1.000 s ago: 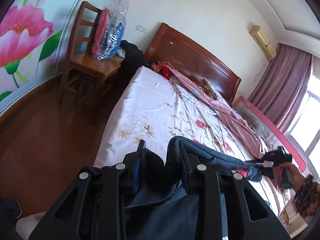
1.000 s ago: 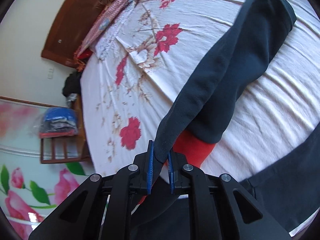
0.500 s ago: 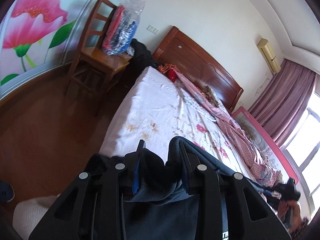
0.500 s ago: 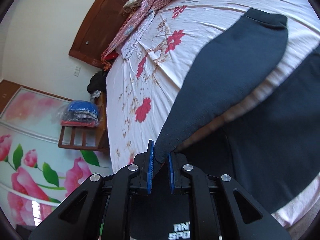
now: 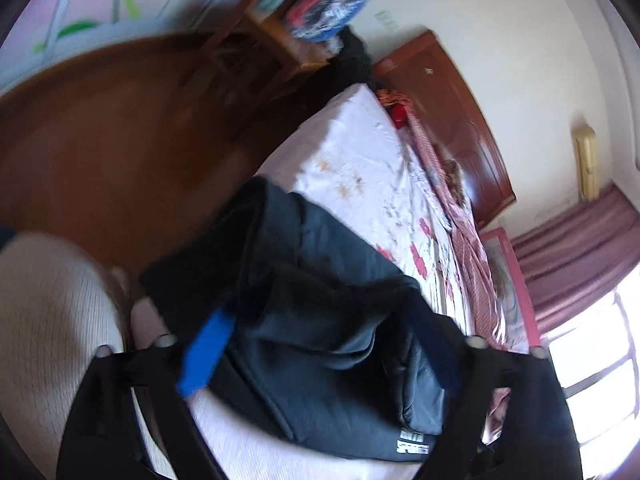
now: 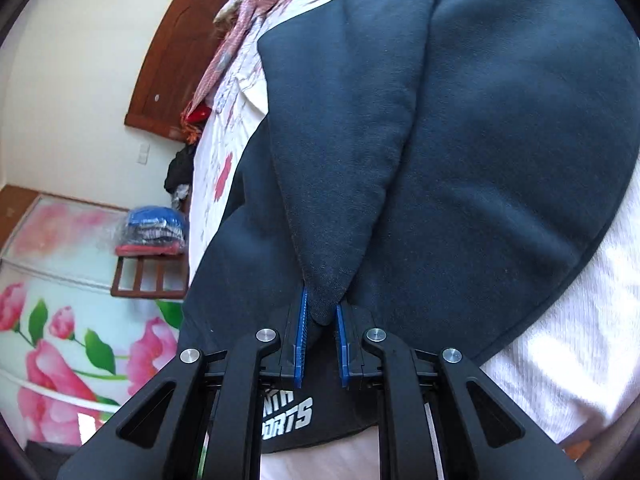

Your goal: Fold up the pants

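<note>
Dark blue pants (image 6: 460, 128) lie on bed (image 5: 360, 160) with white flowered sheet, near bed's close edge, one layer laid over other.

Right gripper (image 6: 320, 316) clenched on pointed fold of pants cloth, blue pads (image 6: 301, 332) pressing it from both sides. White logo on pants just below jaws.

Left gripper (image 5: 320, 344) opening, jaws spread wide; bunched pants cloth lies between them, pads do not press it. Left view blurred.

Wooden headboard (image 5: 460, 120) at far end of bed, chair (image 6: 148, 272) with bagged clothes beside bed.
</note>
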